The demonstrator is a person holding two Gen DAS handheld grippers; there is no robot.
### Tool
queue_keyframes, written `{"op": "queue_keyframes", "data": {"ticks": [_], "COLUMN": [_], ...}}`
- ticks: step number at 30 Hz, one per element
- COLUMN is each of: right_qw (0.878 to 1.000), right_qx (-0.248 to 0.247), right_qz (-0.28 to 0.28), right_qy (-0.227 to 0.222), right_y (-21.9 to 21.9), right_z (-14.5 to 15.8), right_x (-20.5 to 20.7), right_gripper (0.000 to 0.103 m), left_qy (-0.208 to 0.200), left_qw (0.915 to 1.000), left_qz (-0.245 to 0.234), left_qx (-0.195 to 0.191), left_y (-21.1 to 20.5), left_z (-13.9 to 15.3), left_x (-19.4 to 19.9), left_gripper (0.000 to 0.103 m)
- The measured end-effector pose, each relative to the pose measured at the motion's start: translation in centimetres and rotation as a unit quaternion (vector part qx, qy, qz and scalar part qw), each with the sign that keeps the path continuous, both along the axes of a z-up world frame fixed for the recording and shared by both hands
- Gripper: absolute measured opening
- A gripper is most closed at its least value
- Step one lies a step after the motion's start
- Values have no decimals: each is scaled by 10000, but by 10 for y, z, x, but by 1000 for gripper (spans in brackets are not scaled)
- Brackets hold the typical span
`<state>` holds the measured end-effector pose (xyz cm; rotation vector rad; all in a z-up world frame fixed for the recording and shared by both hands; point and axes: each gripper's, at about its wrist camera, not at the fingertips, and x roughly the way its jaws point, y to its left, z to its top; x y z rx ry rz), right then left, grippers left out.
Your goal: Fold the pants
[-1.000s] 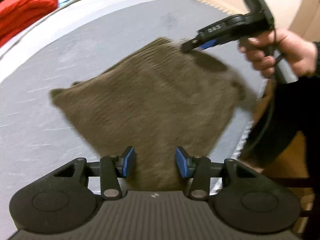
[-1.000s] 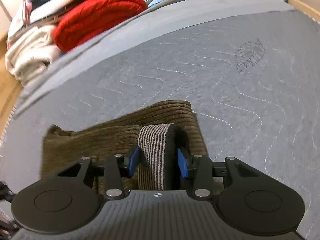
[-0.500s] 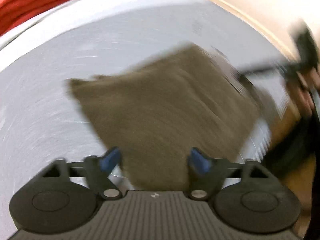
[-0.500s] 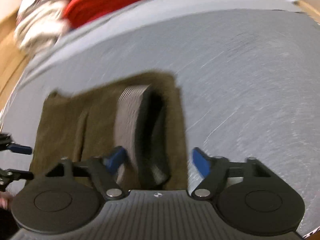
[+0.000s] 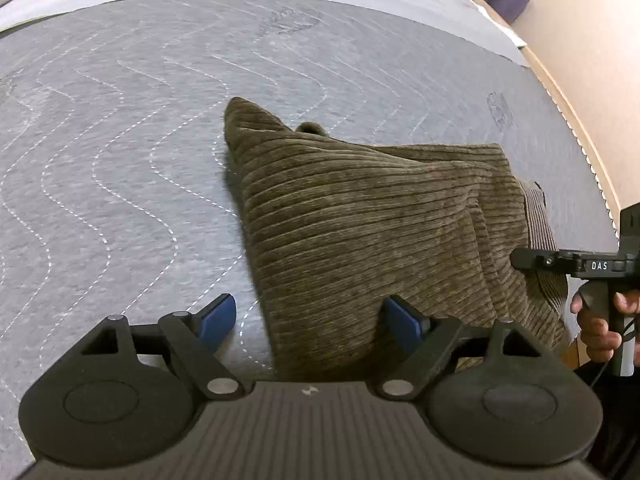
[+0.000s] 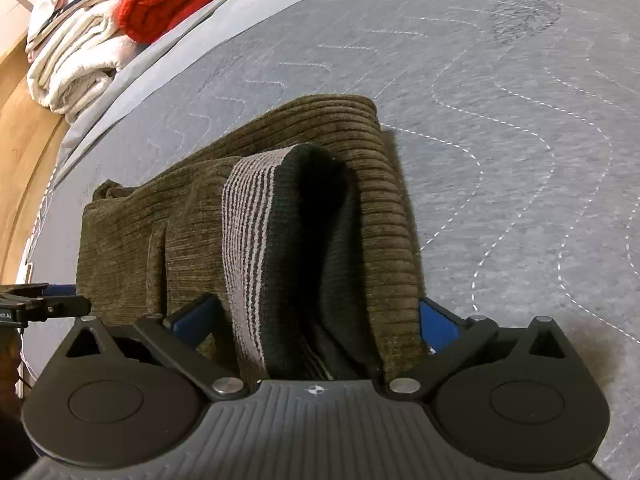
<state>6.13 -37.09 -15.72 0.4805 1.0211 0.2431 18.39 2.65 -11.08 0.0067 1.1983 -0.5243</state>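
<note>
The olive corduroy pants (image 5: 360,232) lay folded into a thick bundle on the grey quilted mattress (image 5: 120,140), their ribs running crosswise. One corner of the pants peaked toward the far side of the mattress. The left gripper (image 5: 312,320) stood spread wide at the near edge of the pants: its left blue finger (image 5: 218,314) lay just beside the pants over bare quilting, while its right blue finger (image 5: 404,320) sat against the corduroy. At the right end of the pants a striped waistband (image 5: 540,216) showed. There the right gripper (image 5: 576,266), marked DAS, was held by a hand (image 5: 600,320); its fingers could not be made out.
</note>
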Motion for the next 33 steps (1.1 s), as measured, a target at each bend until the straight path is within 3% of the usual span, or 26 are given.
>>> {"op": "queue_keyframes", "data": {"ticks": [11,16,19,23,24,27,33], "right_qw": [9997,9983,9967,9934,9929,9902,9813], "right_qx": [-139,-337,-468,-677,-688,-705,-526], "right_qz": [82,60,116,156,142,130,174], "right_qy": [-203,-481,-659,-911,-963,-1195,-1844], "right_y": [6,20,25,31,32,35,56], "right_z": [0,6,14,30,34,52,97], "right_x": [1,2,-2,-7,-6,-3,34], "right_gripper": [102,90,75,62,59,52,50], "left_qy": [314,608,553,594,555,-45,-773], "left_qw": [9994,9965,9957,9950,9955,9988,9941], "left_qz": [66,431,603,710,679,450,756], "left_qx": [-96,-380,-438,-366,-371,-166,-113], "left_y": [-18,-24,-27,-28,-29,-36,-14], "left_z": [-19,-36,-35,-20,-12,18,63], "left_x": [6,16,20,26,28,33,71], "left_gripper": [89,89,78,43,38,36,36]}}
